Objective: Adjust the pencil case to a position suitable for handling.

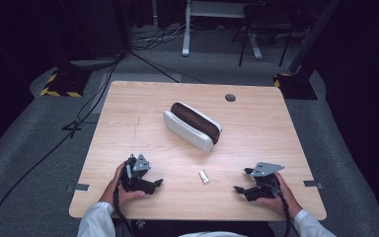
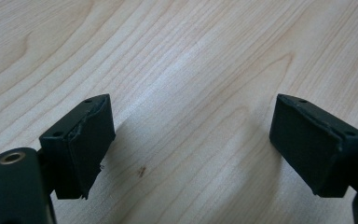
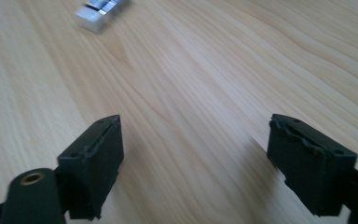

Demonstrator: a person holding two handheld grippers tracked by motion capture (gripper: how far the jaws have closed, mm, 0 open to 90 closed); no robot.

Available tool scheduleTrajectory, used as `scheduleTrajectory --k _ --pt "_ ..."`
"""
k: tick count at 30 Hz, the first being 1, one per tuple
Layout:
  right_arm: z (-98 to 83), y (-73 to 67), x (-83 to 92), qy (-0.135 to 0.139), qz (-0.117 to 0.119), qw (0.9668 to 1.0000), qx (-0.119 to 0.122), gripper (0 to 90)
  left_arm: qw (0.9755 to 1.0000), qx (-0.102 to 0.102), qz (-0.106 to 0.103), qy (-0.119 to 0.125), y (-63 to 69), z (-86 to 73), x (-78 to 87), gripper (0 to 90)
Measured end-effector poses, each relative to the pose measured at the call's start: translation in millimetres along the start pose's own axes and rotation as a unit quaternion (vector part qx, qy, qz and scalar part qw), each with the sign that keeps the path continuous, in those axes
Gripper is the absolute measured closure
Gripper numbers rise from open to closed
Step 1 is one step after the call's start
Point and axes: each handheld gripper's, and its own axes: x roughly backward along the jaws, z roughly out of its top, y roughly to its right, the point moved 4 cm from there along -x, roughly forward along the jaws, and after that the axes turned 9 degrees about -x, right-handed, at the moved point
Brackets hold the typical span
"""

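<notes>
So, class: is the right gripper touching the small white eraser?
Apart. The high view shows bare table between the right gripper and the eraser.

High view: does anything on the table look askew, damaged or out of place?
Nothing stands out. The open pencil case lies diagonally mid-table, and the small white eraser lies apart from it, between the left gripper and right gripper. Nothing looks spilled or broken.
</notes>
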Motion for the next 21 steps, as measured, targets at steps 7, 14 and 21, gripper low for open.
scheduleTrajectory --k 7,14,21 --pt "23.3 -31.9 -27.5 -0.006 0.025 0.9994 0.021 25.9 1.0000 -0.002 0.001 0.001 -0.2 -0.2 0.2 14.4" --pt "46.6 -54.2 -53.8 -0.007 0.033 0.9990 0.030 32.3 1.0000 -0.003 0.001 -0.001 -0.3 -0.7 1.0 14.6" --pt "58.4 -60.5 -64.6 0.003 0.029 0.9993 0.025 56.6 1.0000 -0.003 -0.001 0.001 -4.3 -2.2 1.7 14.6"
